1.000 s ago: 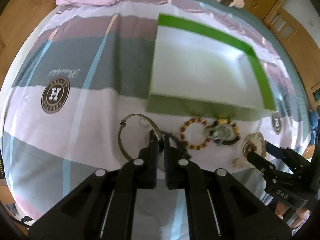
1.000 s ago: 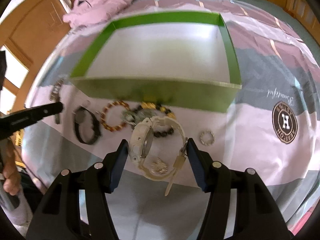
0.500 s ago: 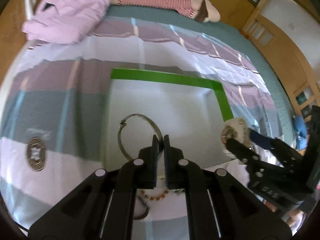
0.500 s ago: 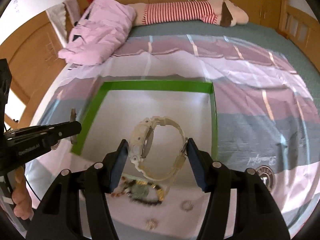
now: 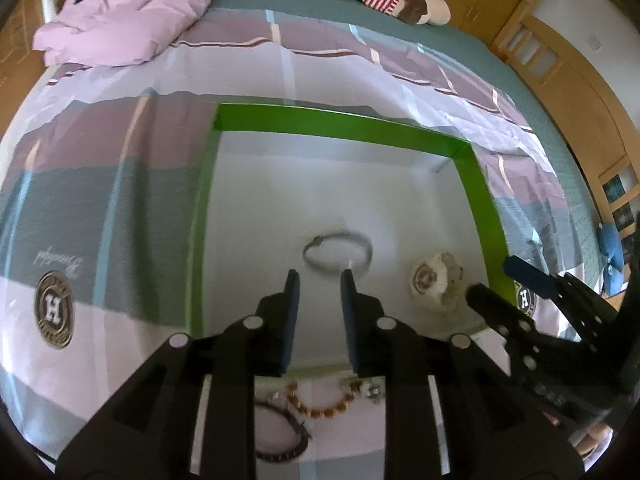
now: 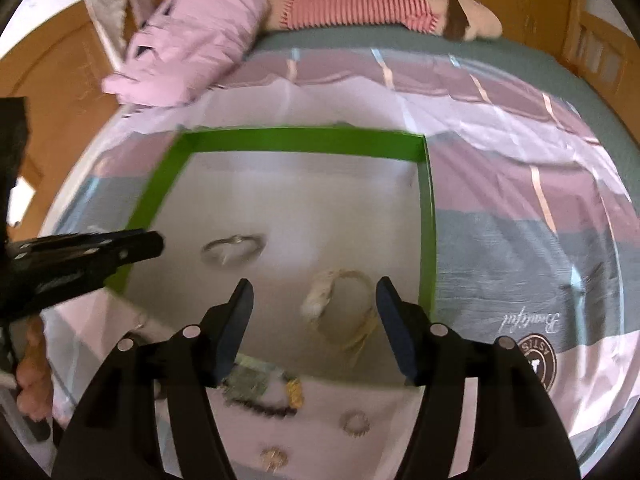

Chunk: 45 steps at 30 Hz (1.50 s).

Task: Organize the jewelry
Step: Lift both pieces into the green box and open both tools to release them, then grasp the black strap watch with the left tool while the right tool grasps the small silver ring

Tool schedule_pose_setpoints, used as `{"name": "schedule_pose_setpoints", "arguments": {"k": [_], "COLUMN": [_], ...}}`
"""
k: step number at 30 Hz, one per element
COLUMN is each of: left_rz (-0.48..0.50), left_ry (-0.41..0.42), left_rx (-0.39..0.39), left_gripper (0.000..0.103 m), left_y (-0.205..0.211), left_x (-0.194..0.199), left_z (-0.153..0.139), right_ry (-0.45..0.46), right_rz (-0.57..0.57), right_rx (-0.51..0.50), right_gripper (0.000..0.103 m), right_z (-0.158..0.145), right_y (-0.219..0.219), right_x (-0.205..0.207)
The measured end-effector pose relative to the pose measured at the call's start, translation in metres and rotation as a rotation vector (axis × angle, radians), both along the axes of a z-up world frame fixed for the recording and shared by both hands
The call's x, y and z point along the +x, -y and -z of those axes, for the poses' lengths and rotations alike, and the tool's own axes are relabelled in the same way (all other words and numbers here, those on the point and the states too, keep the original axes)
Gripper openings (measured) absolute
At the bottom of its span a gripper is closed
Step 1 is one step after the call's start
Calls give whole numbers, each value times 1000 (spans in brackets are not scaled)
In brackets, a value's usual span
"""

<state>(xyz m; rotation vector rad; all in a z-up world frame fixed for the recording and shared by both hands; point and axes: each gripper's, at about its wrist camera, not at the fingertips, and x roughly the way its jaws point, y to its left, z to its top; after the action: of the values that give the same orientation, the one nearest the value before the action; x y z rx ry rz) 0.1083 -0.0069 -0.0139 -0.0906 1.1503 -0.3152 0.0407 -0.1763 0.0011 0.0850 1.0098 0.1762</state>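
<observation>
— What's at the bed's far edge?
— A crumpled pink quilt (image 6: 192, 40) at the far left corner, beside a red-striped plush toy (image 6: 380, 4).
— And beyond?
— Wooden wardrobes (image 5: 576, 64) along the right side.

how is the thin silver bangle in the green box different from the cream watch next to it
The thin silver metal bangle is a slim, bare wire-like loop; the chunky cream plastic watch has a thick strap and a round face. The bangle lies flat, while the watch rests on its side. Both sit released on the white floor of the green-rimmed box, with neither gripper's jaws touching them.
</observation>
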Motion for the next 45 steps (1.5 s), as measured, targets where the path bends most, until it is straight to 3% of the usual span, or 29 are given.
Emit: {"name": "schedule_pose_setpoints", "arguments": {"k": [4, 8, 12, 16, 18, 22, 31, 35, 45], "left_rz": [20, 32, 16, 6, 4, -10, -4, -5, -8], "left_ry": [-5, -23, -77, -127, -147, -177, -245, -270, -285], "left_rx": [34, 94, 91, 105, 119, 148, 189, 179, 200], "left_gripper": [21, 29, 29, 29, 31, 43, 44, 44, 44], "left_y": [-5, -19, -32, -33, -32, -38, -43, -45, -38], "left_x": [-28, -56, -64, -60, -59, -59, -59, -57, -55], "left_z": [-13, -4, 14, 33, 38, 44, 65, 72, 85], "right_ry": [-40, -133, -211, -280, -303, -314, -405, -404, -396], "right_rz": [-46, -85, -116, -67, -29, 33, 10, 26, 11], "right_rx": [17, 92, 21, -9, -8, -8, -52, -45, -92], "right_gripper": [69, 69, 69, 54, 54, 54, 52, 39, 40], "right_z": [-3, 9, 35, 60, 67, 69, 93, 95, 101], "right_y": [0, 2, -12, -9, 0, 12, 1, 3, -7], "right_x": [-19, -33, -42, -31, -27, -23, -22, -21, -16]}}
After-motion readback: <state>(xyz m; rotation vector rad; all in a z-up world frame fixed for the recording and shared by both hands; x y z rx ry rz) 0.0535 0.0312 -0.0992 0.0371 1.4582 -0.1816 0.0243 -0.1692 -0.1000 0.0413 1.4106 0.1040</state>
